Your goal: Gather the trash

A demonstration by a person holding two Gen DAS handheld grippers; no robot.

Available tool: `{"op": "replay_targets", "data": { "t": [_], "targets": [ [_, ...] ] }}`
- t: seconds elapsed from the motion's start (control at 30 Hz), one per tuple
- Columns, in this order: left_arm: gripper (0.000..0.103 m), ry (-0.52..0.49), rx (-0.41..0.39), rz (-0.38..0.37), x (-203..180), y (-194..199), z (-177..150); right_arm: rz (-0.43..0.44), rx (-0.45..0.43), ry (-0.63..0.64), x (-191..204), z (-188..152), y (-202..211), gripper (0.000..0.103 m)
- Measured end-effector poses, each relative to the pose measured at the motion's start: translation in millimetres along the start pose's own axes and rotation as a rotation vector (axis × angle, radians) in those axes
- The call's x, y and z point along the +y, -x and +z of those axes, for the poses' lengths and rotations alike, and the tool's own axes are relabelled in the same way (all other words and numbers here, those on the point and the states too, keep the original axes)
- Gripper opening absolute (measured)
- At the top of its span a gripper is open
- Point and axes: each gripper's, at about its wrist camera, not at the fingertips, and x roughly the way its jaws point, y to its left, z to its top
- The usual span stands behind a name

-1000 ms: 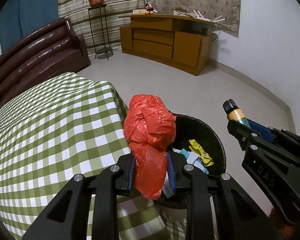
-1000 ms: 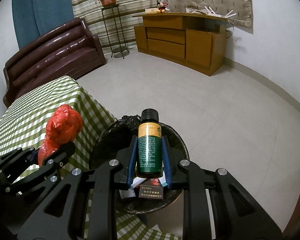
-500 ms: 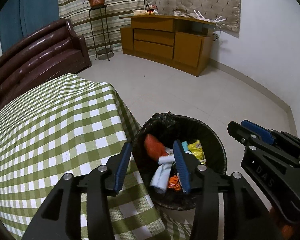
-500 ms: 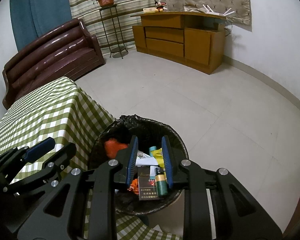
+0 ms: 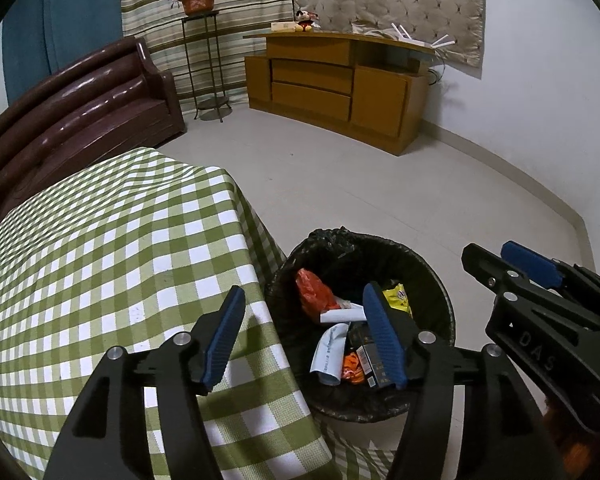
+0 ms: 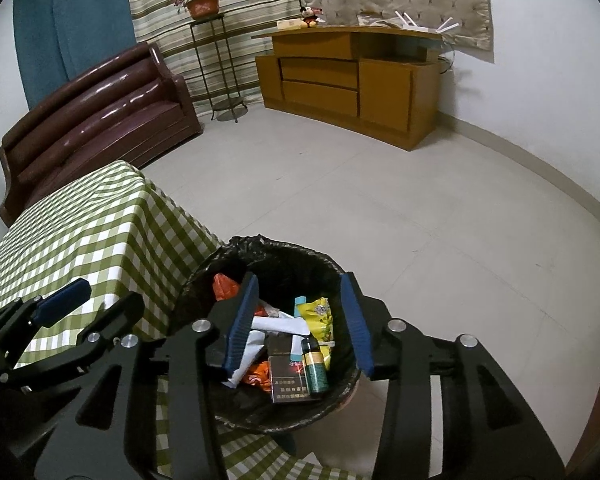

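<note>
Two black handheld grippers are hovering side by side above a trash bin (image 6: 276,408) lined with a black bag. The left gripper (image 5: 304,340) and the right gripper (image 6: 298,320) have both just been opening; their blue-padded jaws are standing apart with nothing between them. Inside the bin are lying a crumpled red plastic bag (image 5: 314,294), a green bottle (image 6: 314,368), a dark carton (image 6: 290,378), a yellow wrapper (image 6: 320,316) and white paper. The bin is sitting on the floor just beside a table (image 5: 100,264) wearing a green checked cloth. Farther back are standing a brown sofa (image 6: 100,116) and a wooden cabinet (image 6: 352,84).
</note>
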Motion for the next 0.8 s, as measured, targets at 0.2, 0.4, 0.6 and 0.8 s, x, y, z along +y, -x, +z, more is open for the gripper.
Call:
{"op": "replay_targets", "data": {
  "t": [0.2, 0.4, 0.6, 0.8],
  "targets": [
    [0.069, 0.002, -0.004, 0.006, 4, 2, 1, -0.015, -0.011, 0.0, -4, 0, 7, 0.054],
    [0.074, -0.005, -0.01, 0.019, 3, 5, 0, -0.036, -0.02, 0.006, -4, -4, 15, 0.055],
    [0.074, 0.007, -0.024, 0.023, 6, 13, -1, -0.057, -0.049, 0.014, -6, -5, 29, 0.063],
    [0.075, 0.019, -0.046, 0.032, 12, 29, -6, -0.069, -0.061, 0.025, -3, -7, 42, 0.064]
  ]
}}
